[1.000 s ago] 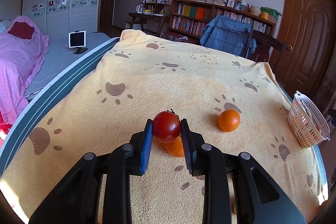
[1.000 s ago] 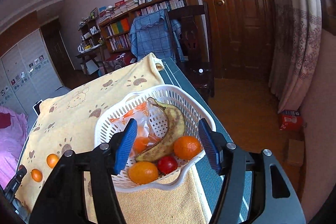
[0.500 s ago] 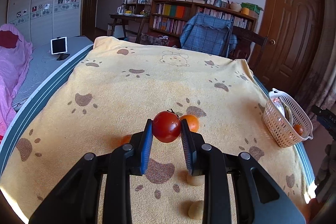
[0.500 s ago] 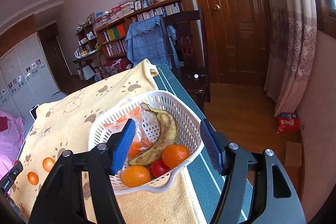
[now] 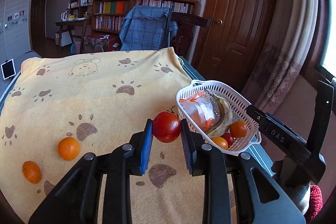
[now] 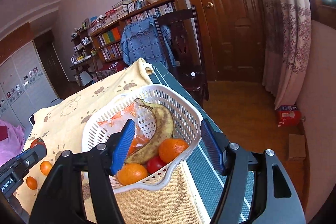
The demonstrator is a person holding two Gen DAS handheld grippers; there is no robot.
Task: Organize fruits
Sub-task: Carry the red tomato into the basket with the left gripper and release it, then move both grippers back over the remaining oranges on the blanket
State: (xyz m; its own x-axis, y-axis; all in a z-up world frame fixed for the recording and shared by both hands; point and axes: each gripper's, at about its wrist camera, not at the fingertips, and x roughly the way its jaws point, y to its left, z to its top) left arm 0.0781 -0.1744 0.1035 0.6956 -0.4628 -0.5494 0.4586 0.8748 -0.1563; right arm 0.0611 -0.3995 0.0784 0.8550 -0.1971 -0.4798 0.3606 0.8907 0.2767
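My left gripper point(image 5: 166, 122) is shut on a big red tomato point(image 5: 168, 131), held above the yellow paw-print blanket point(image 5: 105, 98), just left of the white basket point(image 5: 241, 98). The basket point(image 6: 180, 102) holds a spotted banana point(image 6: 163, 125), two oranges point(image 6: 172, 149), a small tomato point(image 6: 155, 164) and a plastic bag point(image 6: 117, 121). My right gripper point(image 6: 167, 122) stands open astride the basket's near right corner: one pad is inside, the other outside the rim, and neither presses on it. Two loose oranges point(image 5: 68, 148) lie on the blanket at the lower left.
The basket sits at the blanket's right edge, on a green-striped table border point(image 6: 210, 173). Beyond the table stand a wooden chair point(image 5: 189, 35) with a blue cloth, bookshelves point(image 5: 147, 7) and a brown door point(image 5: 241, 24). A curtain point(image 6: 289, 45) hangs at the right.
My left gripper has carried the tomato to the right, from above the loose oranges to beside the basket. The right gripper's jaws have widened a little; it has stayed at the basket.
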